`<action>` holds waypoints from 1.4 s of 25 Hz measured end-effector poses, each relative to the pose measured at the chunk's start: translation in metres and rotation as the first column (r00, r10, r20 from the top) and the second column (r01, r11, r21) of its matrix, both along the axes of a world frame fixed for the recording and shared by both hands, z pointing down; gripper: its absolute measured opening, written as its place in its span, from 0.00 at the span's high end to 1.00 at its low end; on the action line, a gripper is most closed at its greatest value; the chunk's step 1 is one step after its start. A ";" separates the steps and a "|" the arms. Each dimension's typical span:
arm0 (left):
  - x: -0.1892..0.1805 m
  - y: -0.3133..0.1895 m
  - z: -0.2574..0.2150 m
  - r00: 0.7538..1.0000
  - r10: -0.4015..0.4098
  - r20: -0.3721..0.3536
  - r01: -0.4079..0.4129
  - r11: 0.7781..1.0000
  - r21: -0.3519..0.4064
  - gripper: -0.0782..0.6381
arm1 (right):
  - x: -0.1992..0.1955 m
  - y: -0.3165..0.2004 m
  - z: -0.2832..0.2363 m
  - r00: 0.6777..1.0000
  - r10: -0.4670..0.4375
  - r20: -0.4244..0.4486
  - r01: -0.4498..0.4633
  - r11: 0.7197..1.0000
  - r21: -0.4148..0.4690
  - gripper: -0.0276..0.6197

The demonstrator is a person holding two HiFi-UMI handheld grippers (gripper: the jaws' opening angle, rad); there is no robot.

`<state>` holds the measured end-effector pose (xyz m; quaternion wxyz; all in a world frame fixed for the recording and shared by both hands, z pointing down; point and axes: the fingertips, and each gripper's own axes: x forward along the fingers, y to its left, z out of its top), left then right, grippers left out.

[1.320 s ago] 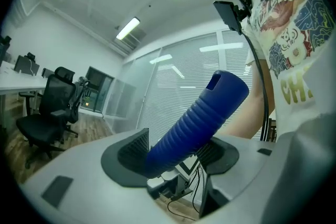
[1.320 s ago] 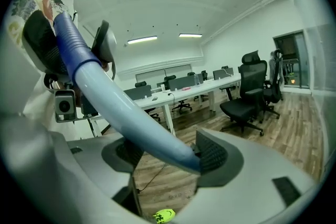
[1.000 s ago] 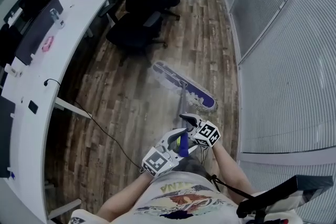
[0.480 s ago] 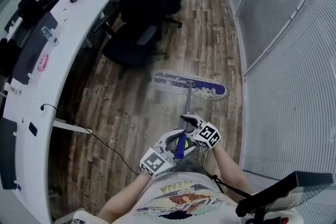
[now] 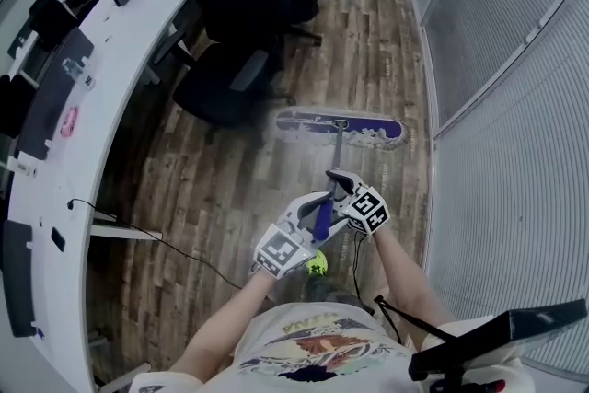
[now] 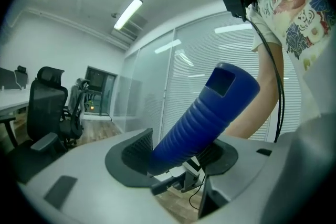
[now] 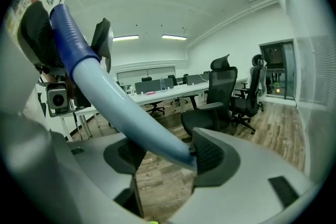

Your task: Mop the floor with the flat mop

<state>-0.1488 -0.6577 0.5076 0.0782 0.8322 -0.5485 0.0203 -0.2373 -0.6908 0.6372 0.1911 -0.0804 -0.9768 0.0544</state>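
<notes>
2 tongs [image 5: 315, 214] [image 5: 338, 190] clamping mop handle [image 5: 337, 148], left rearmost

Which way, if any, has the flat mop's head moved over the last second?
Yes. The mop head has swung from a slant to lie straight across the floorboards, its right end pushed forward along the glass partition.

A black chair [image 5: 221, 83] stands just beside a long white desk [image 5: 120, 60]; 1 pink thing [image 5: 67, 121] lies on it.
</notes>
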 end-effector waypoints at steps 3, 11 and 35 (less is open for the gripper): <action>0.010 -0.002 0.002 0.997 0.051 0.055 -0.051 0.999 0.005 0.57 | 0.005 -0.005 0.001 0.999 0.043 0.012 -0.043 0.999 -0.003 0.54; 0.051 0.068 0.006 0.988 0.132 0.085 -0.130 0.991 -0.019 0.58 | 0.041 0.062 0.006 0.998 0.058 -0.029 -0.058 0.998 0.014 0.54; 0.233 0.438 0.010 0.921 0.366 0.132 -0.365 0.930 -0.036 0.58 | 0.219 0.416 0.010 0.964 0.264 0.007 -0.264 0.964 -0.037 0.54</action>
